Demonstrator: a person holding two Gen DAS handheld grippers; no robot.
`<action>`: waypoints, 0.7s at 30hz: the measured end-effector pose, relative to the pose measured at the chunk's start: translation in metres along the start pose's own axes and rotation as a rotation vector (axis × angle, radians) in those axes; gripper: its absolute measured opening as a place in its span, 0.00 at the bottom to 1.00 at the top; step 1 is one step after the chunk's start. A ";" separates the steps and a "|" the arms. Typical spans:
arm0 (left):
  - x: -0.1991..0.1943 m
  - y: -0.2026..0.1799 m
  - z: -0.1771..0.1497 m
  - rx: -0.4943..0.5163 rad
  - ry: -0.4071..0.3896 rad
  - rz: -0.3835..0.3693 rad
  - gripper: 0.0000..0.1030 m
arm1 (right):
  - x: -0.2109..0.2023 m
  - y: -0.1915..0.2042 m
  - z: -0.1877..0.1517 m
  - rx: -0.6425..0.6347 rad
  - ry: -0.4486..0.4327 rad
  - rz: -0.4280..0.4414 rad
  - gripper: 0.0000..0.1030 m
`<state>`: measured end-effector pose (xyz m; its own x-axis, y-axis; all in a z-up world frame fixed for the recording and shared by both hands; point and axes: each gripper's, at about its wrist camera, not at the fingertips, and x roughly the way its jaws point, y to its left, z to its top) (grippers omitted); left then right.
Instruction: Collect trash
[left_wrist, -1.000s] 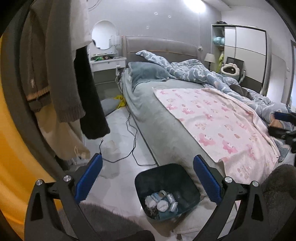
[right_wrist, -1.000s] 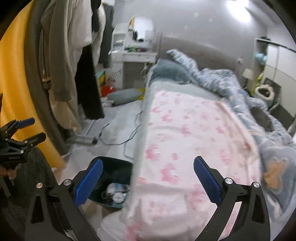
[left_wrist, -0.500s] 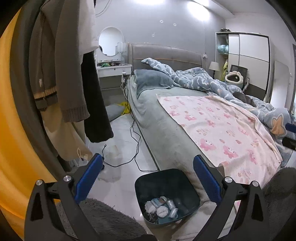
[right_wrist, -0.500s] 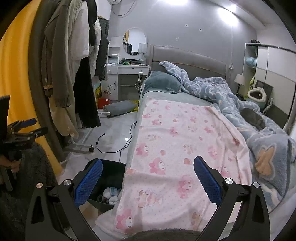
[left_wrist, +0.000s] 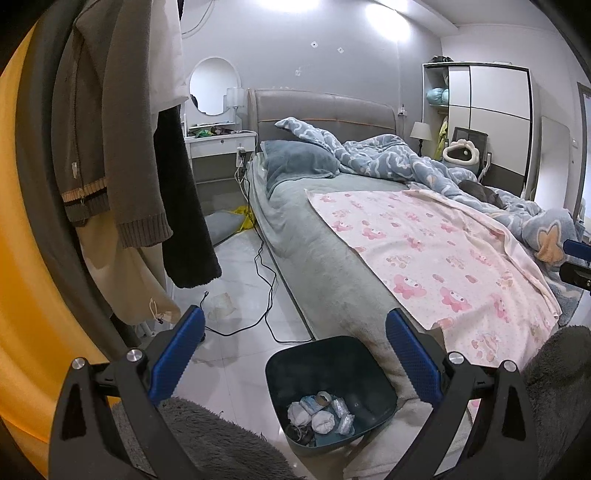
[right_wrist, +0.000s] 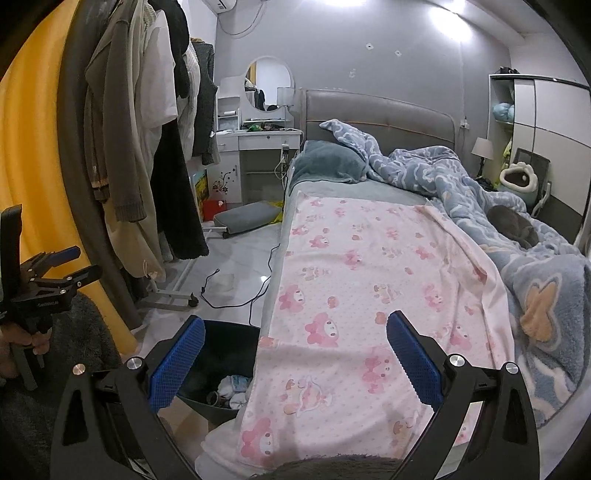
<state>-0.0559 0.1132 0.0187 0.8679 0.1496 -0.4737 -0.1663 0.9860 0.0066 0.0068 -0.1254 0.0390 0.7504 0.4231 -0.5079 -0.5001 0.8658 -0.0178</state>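
Note:
A dark teal trash bin (left_wrist: 334, 356) stands on the floor at the bed's foot corner, holding several crumpled white tissues (left_wrist: 321, 411). My left gripper (left_wrist: 293, 354) hangs open above it with nothing between its blue pads. My right gripper (right_wrist: 293, 354) is open too, empty, over the pink blanket (right_wrist: 369, 280). The same bin (right_wrist: 225, 345) peeks out beside that blanket at lower left. A crumpled clear wrapper (left_wrist: 221, 304) lies on the tiled floor near a black cable (left_wrist: 264, 273); in the right wrist view the wrapper (right_wrist: 226, 282) lies left of the bed.
The bed (left_wrist: 314, 240) fills the middle and right, with a blue quilt (right_wrist: 461, 184). Hanging coats (left_wrist: 122, 147) and a yellow curtain (left_wrist: 33, 258) crowd the left. A grey cushion (right_wrist: 245, 218) and white dresser (right_wrist: 258, 140) sit at the back. A hand (right_wrist: 14, 339) holds the left gripper.
Both views have steadied and tilted upward, showing more of the wall and ceiling lights. The right wrist view went from blurred to sharp. Both grippers stayed open and empty.

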 end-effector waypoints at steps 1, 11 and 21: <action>0.000 0.000 0.000 0.000 0.000 0.000 0.97 | 0.000 0.000 0.000 -0.002 0.000 0.000 0.97; 0.000 -0.001 0.000 0.001 0.000 -0.002 0.97 | 0.000 0.001 0.000 -0.005 0.000 0.002 0.97; 0.001 -0.001 -0.006 -0.003 0.005 -0.005 0.97 | 0.000 0.001 0.001 -0.005 0.001 0.001 0.97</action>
<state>-0.0572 0.1117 0.0131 0.8666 0.1440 -0.4778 -0.1633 0.9866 0.0011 0.0065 -0.1241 0.0394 0.7494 0.4242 -0.5084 -0.5033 0.8639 -0.0212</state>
